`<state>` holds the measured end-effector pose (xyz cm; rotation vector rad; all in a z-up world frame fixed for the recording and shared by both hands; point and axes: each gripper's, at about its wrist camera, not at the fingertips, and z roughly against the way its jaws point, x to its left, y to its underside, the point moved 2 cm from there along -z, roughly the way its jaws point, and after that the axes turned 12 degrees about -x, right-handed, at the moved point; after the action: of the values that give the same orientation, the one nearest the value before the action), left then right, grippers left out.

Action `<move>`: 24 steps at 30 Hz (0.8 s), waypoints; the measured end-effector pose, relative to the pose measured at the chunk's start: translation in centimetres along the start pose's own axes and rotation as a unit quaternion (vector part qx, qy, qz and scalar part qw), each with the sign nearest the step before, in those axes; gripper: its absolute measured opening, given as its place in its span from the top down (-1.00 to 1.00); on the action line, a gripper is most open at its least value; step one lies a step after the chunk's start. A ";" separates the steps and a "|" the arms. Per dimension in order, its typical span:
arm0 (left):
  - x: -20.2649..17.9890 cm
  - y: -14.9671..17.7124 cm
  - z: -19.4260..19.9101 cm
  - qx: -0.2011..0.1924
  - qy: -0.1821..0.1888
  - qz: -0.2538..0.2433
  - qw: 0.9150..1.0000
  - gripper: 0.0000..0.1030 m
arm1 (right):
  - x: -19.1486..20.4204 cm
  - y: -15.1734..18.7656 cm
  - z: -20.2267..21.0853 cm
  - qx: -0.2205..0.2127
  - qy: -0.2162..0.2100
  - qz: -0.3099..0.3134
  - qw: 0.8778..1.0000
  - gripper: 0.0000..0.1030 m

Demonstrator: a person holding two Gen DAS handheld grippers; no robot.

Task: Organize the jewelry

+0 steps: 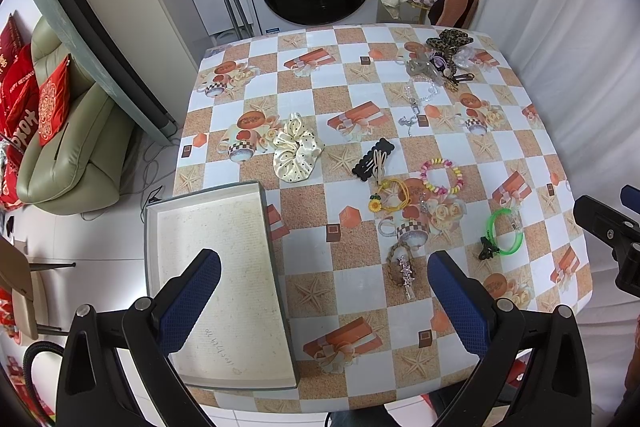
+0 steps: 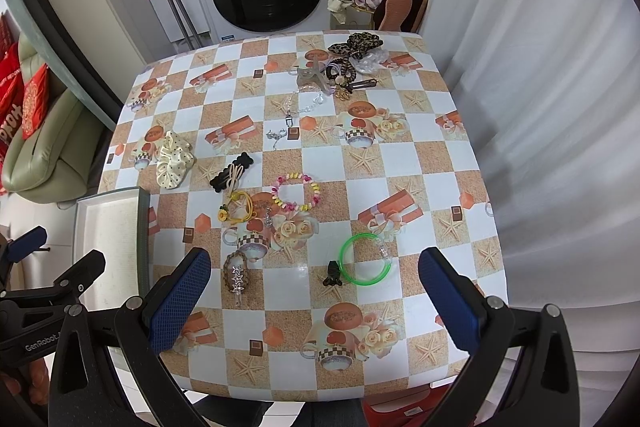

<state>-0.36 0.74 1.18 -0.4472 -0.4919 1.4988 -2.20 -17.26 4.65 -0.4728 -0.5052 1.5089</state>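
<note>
Both grippers, left point(image 1: 324, 291) and right point(image 2: 314, 289), are held spread and empty. The green bangle point(image 2: 365, 259) lies just ahead between the right jaws; the tray point(image 1: 224, 283) is nearer the left.

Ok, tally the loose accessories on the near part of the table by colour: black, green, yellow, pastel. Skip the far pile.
Black: 2, the scalloped hair clip and the small claw clip
Green: 1, the bangle
Yellow: 1, the sunflower hair tie
Pastel: 1, the bead bracelet
Total: 5
</note>
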 end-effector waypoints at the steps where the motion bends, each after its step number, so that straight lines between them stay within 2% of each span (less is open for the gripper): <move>1: 0.0 0.0 0.0 0.000 0.000 0.000 1.000 -1.00 | 0.0 0.0 0.0 0.000 0.000 0.000 1.000 -1.00; 24: -0.1 -0.1 -0.1 0.002 -0.001 -0.001 1.000 -1.00 | -0.1 0.0 0.1 0.000 0.001 0.000 1.000 -1.00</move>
<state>-0.24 0.65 1.20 -0.4430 -0.4906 1.4978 -2.30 -17.37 4.73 -0.4740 -0.5036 1.5083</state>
